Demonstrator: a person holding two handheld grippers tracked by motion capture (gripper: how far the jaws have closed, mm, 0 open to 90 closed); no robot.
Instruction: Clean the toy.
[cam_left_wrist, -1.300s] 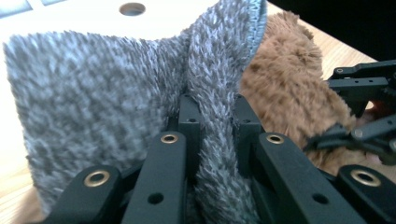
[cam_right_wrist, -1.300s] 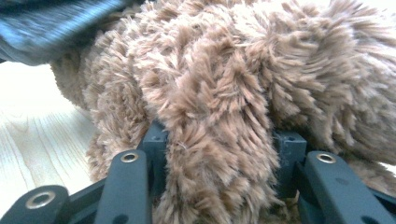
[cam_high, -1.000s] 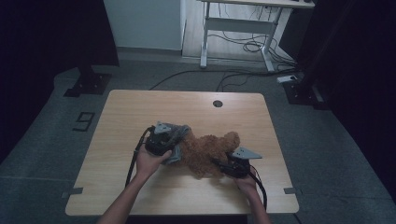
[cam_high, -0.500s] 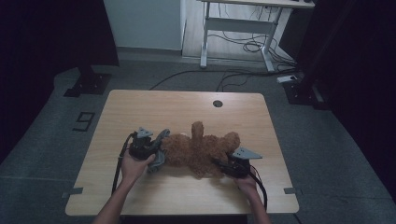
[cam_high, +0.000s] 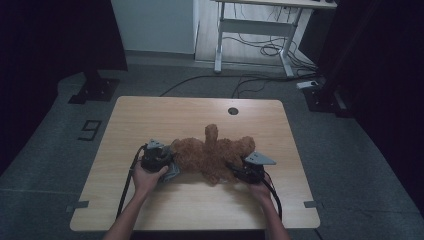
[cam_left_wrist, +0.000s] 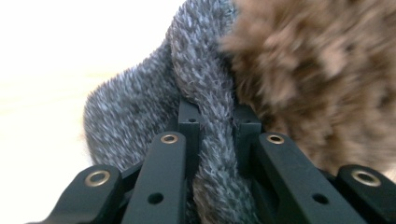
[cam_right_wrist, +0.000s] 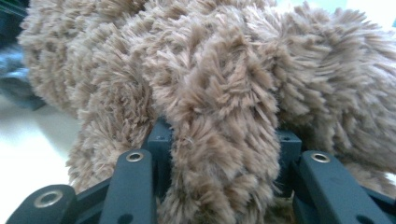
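- Fingers (cam_left_wrist: 187, 126) of the left gripper (cam_left_wrist: 212, 121) pinched a grey fabric fold (cam_left_wrist: 205, 93) at the brown plush garment's (cam_high: 212, 155) edge.
- Right gripper (cam_right_wrist: 222, 140) jaws, lately closing, clamped a plush fold.
- Garment lay between both grippers on the table (cam_high: 165, 112).

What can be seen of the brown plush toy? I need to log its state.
The brown plush toy is shaggy and soft-looking, lying spread across the wooden table with one limb sticking up. A grey knitted piece sits at its left end, pinched by the left gripper. The right gripper has been closing and clamps a furry fold at its right end.
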